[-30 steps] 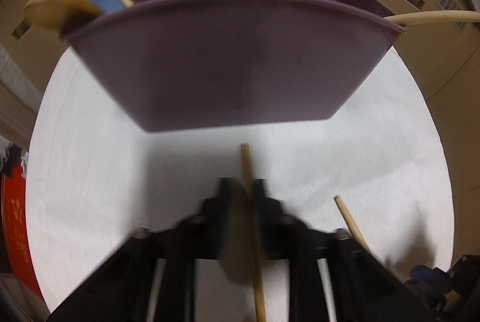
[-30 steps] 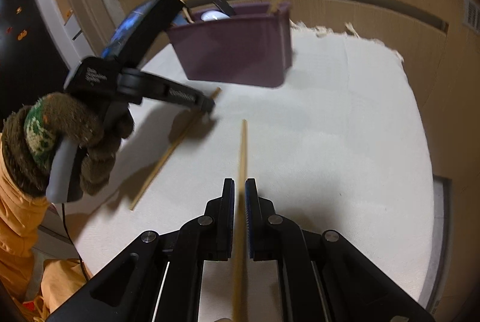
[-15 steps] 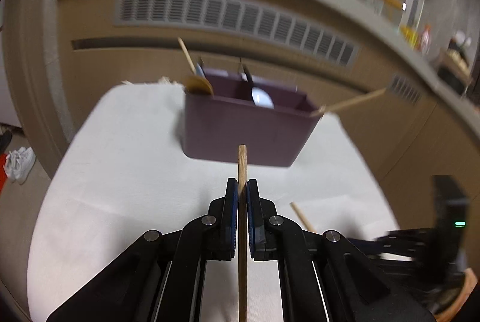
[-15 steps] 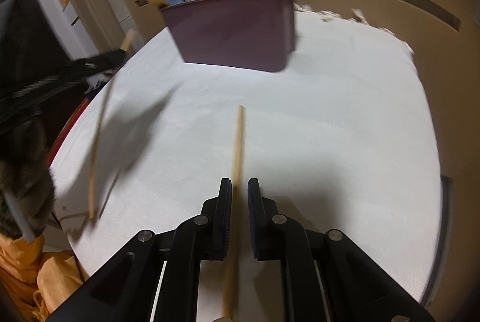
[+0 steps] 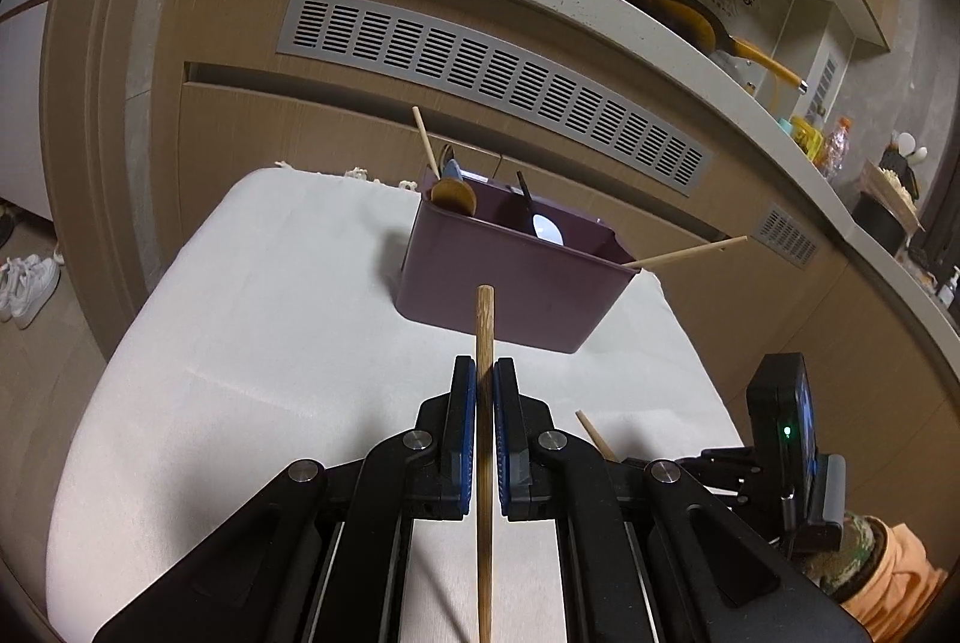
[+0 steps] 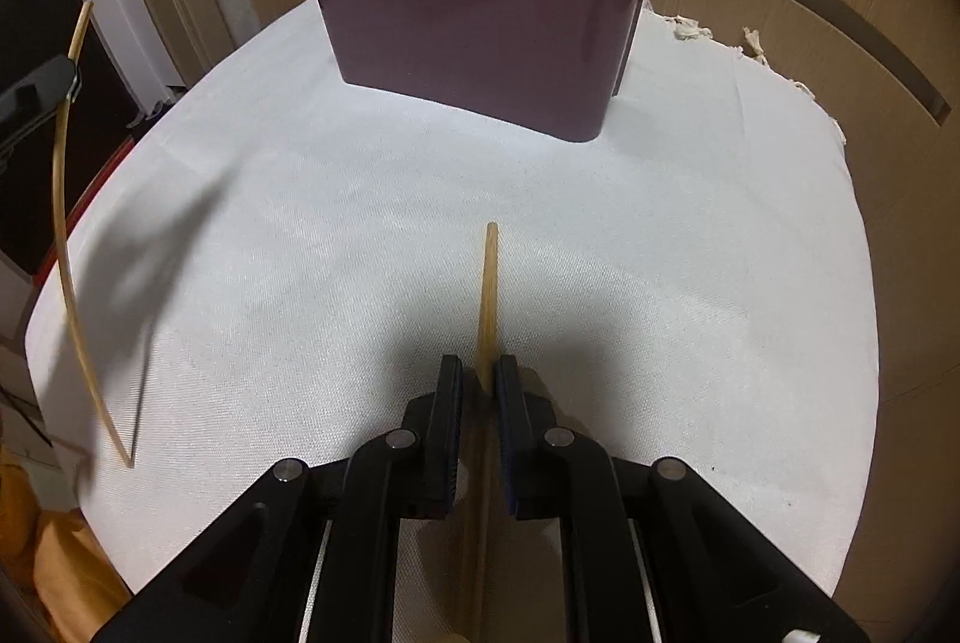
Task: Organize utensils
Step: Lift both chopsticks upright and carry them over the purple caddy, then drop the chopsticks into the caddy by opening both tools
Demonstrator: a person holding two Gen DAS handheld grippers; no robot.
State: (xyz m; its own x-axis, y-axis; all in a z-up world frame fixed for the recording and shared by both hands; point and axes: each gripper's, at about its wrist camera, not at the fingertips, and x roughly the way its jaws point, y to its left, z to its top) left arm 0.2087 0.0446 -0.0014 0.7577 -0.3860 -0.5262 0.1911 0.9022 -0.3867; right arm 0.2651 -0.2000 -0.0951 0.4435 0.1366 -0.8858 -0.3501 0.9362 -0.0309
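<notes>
- Right now my left gripper (image 5: 485, 373) is clamped narrowly on a wooden chopstick (image 5: 483, 403); both blue-lined pads press its sides, and the stick runs straight between the fingers, its blunt tip poking out ahead of them.
- That chopstick is lifted clear of the white tablecloth (image 5: 252, 343); in the right wrist view it shows at the far left edge as a long bowed line (image 6: 60, 223), with its thin shadow on the cloth just beside its lower end.
- My right gripper (image 6: 478, 373) is nearly closed around a second chopstick (image 6: 489, 295). The right pad touches the stick, but a thin gap shows on the left side, so I cannot tell whether the grip is firm.
- This second chopstick points forward toward the purple utensil bin (image 6: 480, 31), its tip well short of the bin's front wall. Whether it rests on the cloth or is raised off it I cannot tell.
- From the left wrist view, the bin (image 5: 510, 283) stands upright at the far side of the table. A wooden spoon (image 5: 454, 196) and a thin wooden stick (image 5: 425, 148) lean in its left compartment, and a white spoon with a black handle (image 5: 547, 228) sits in the middle one.
- One more chopstick (image 5: 684, 252) leans out over the bin's right corner, slanting away to the right.
- My right hand's gripper body (image 5: 780, 439) appears at the lower right of the left wrist view, with the end of its chopstick (image 5: 591, 433) showing just beside it.
</notes>
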